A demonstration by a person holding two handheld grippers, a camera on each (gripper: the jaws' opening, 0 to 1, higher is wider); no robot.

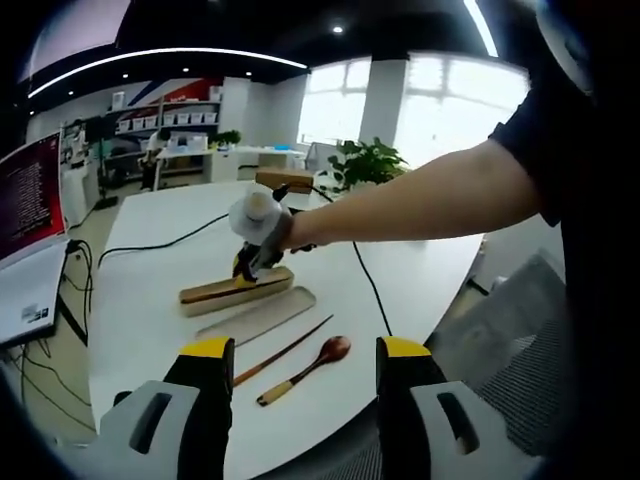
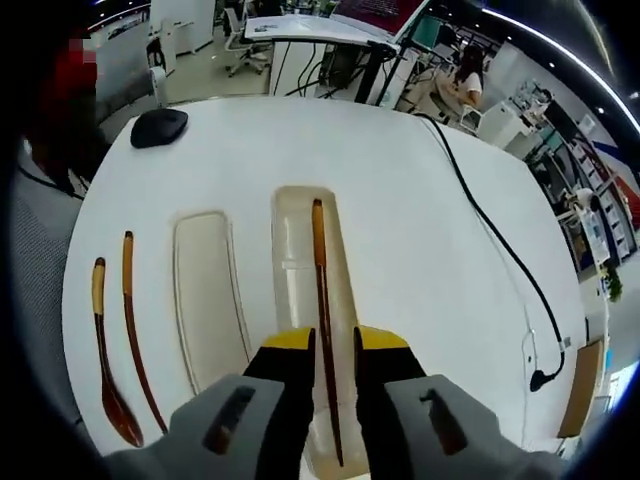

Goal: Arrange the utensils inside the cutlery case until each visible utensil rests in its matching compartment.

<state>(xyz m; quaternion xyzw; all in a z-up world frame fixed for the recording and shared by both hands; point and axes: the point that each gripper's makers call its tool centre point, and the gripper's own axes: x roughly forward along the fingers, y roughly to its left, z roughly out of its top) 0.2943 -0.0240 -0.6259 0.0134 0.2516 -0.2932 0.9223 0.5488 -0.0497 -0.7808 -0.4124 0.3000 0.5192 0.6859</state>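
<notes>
The right tongs (image 2: 322, 345) are closing narrowly around one chopstick (image 2: 322, 330), which is lying lengthwise in the cutlery case (image 2: 292, 250), so by my reading one utensil is being seated in its slot now. From the left gripper view the same tongs (image 1: 246, 266) are working over the case (image 1: 236, 290) at the middle of the white bench (image 1: 150, 300). The left tongs (image 1: 305, 350) are hanging wide apart, holding nothing, above the bench's near edge.

Still waiting outside the case: the second chopstick (image 2: 135, 325) and the wooden spoon (image 2: 105, 360), lying side by side on the bench beside the lid (image 2: 205, 300) (the flat tray next to the case seems to be its lid). So the task looks about a third done, with two pieces left to place.

Around the work, a black mouse (image 2: 158, 127) is sitting near the far edge and a black cable (image 2: 500, 240) is trailing across the bench; neither is lying between the loose utensils and the case. The lid is sitting between them, so each piece will probably need lifting over it.
</notes>
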